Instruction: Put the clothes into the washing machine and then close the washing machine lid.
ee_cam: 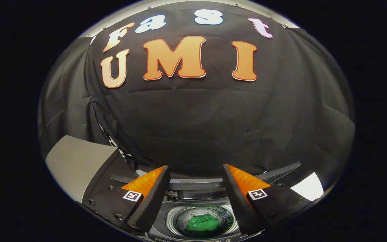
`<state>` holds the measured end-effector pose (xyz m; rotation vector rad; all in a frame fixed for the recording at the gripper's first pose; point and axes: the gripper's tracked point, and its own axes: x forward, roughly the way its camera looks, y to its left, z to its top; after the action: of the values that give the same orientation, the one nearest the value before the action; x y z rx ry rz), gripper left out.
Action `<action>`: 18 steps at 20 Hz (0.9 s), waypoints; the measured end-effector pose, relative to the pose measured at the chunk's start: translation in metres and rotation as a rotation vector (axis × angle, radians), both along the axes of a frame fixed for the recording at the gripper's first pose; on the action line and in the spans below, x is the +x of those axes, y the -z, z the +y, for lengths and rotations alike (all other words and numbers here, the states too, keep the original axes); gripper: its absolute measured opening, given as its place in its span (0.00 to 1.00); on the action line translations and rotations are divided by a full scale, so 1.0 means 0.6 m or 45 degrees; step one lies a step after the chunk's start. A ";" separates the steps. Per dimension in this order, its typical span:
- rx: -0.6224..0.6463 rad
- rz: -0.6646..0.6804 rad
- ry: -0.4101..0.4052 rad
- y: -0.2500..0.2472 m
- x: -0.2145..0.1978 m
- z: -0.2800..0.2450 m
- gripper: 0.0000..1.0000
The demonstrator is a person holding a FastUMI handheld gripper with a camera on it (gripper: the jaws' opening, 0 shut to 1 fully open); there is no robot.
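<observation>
A green garment (202,223) lies bunched in the round drum of the top-loading washing machine (180,215), seen below and between my fingers. My gripper (195,169) hangs well above the machine, open, with nothing between its fingers. The raised lid (76,161) of the machine stands at the left, a grey panel tilted upward beside my left finger (153,198). The drum's metal rim rings the garment.
The booth's black cloth wall rises just beyond the machine. A white patch (309,186) shows low on the right, beyond my right finger. A dark strip along the machine's back edge (197,181) runs between the fingertips.
</observation>
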<state>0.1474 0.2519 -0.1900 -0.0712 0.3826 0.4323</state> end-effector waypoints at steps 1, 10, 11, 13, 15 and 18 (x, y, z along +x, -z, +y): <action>-0.001 0.004 -0.001 0.001 -0.009 -0.004 0.99; 0.000 0.048 0.014 0.037 -0.071 -0.038 1.00; -0.020 0.070 0.036 0.051 -0.075 -0.047 0.99; -0.065 0.135 0.087 0.091 -0.086 -0.073 0.99; -0.046 0.189 0.107 0.108 -0.093 -0.081 1.00; -0.027 0.201 0.140 0.107 -0.089 -0.099 0.99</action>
<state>0.0938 0.1928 -0.2540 -0.0366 0.5437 0.3263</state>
